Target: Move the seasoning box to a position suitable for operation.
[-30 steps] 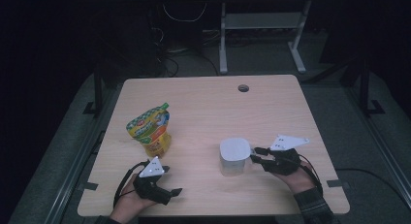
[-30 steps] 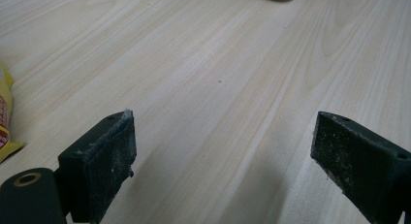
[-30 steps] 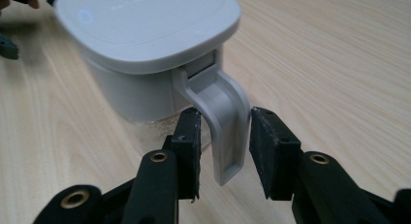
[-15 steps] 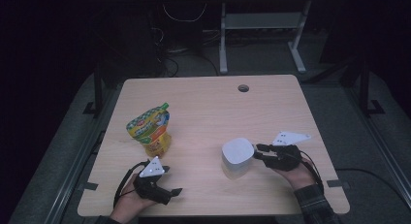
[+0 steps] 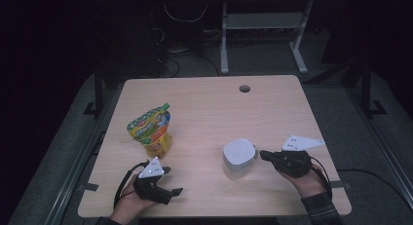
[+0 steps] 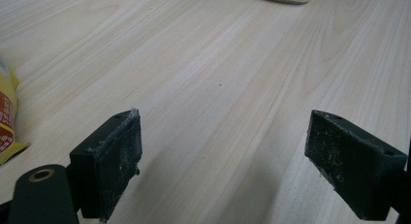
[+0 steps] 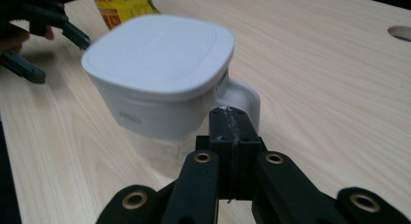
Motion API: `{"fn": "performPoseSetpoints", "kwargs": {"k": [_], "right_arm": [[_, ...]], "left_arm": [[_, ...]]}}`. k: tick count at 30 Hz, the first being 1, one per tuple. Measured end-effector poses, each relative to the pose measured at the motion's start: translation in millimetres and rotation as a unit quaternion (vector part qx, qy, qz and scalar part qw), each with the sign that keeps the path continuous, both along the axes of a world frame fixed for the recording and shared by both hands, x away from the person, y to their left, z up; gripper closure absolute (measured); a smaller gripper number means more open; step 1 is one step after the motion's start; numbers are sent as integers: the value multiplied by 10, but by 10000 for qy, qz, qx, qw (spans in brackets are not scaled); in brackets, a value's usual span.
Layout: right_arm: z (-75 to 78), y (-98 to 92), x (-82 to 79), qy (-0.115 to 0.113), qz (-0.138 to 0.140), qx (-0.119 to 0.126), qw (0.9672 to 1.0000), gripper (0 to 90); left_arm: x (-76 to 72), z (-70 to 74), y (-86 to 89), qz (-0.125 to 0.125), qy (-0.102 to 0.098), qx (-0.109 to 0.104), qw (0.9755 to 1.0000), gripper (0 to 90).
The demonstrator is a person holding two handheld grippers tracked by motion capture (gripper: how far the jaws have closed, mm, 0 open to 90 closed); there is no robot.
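A white lidded container [image 5: 238,159] [image 7: 155,64] with a side handle [image 7: 242,95] is at the table's front right, tipped a little. My right gripper [image 5: 261,154] [image 7: 230,115] has just been closing and its jaws are shut on that handle, pads pressed together at its lower edge. A colourful yellow-green snack pouch [image 5: 151,130] [image 7: 121,3] [image 6: 5,122] stands at the front left. Just in front of the pouch, my left gripper [image 5: 171,181] [image 6: 220,161] rests low over the bare wood, open, with nothing between its pads.
The light wooden table [image 5: 204,108] has a round cable hole [image 5: 244,88] [image 7: 400,32] near its far edge. Dark floor surrounds it, and a white desk frame [image 5: 263,25] stands beyond. Bare wood lies between the pouch and the container.
The right gripper moved in on the container's handle and rose slightly; the container went from sitting flat to tipped. The left gripper and the pouch kept still.
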State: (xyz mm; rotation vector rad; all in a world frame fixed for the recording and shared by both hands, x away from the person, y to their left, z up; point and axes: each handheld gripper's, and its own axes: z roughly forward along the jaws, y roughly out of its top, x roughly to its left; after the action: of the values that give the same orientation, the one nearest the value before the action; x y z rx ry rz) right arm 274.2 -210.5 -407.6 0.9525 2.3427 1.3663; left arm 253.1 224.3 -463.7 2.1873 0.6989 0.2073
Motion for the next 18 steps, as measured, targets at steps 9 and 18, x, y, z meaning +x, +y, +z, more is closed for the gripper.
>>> {"fn": "performPoseSetpoints", "kwargs": {"k": [9, 18], "right_arm": [[146, -18, 102, -119, 14, 184, 9998, 900], [228, 103, 217, -193, 125, 144, 9996, 900]], "left_arm": [[10, -25, 13, 7, 50, -19, 10000, 127], [7, -15, 71, 38, 7, -42, 10000, 129]]}}
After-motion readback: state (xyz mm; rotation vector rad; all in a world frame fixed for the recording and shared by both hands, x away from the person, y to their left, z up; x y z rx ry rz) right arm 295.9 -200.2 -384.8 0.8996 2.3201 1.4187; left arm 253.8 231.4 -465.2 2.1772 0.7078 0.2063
